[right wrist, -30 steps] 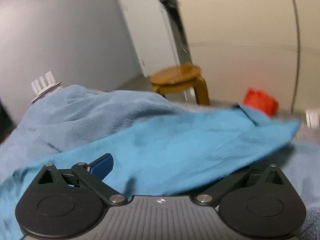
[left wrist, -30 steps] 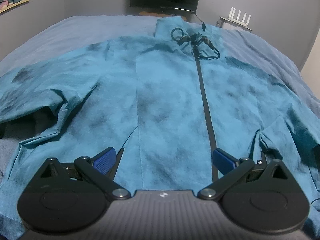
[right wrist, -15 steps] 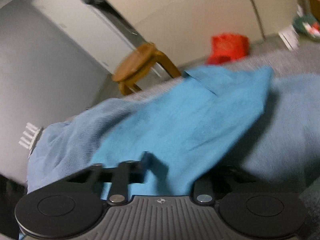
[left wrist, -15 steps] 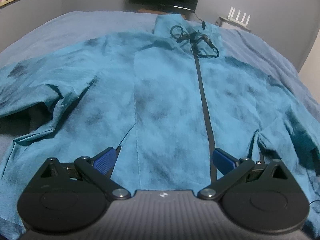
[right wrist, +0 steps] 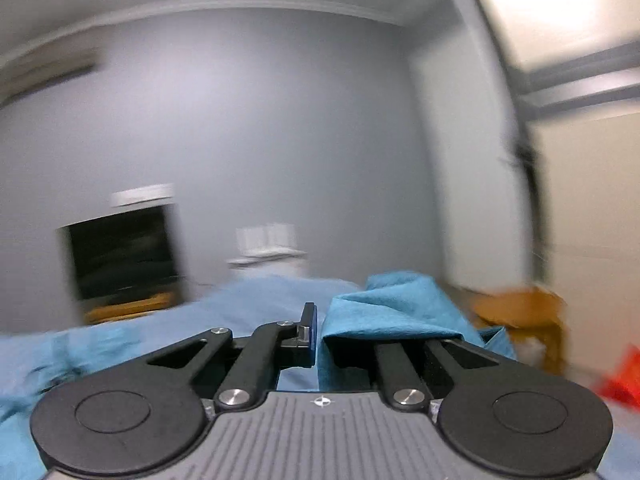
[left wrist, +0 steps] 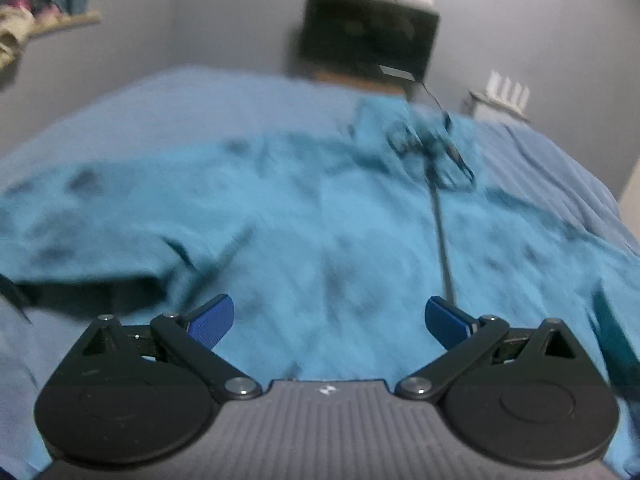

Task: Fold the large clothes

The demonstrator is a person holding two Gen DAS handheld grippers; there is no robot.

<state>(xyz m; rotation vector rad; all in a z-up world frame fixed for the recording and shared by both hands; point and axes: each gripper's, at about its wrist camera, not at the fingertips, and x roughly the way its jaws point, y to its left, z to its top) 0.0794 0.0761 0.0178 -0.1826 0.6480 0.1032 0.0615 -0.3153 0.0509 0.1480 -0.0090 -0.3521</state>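
Teal cloth is what my right hand-held gripper (right wrist: pixel 316 340) is closing on, a fold of the jacket (left wrist: pixel 320 220) lifted to carry across. My left hand-held gripper (left wrist: pixel 326 320) hangs spread, empty, above the jacket lying mid-frame on the bed (left wrist: pixel 200 100).

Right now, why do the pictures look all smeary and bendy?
Left wrist view: the blue jacket and TV are smeared by motion blur. Right wrist view: the walls bulge from the fisheye lens, the stool is streaked, but the right gripper looks sharp.
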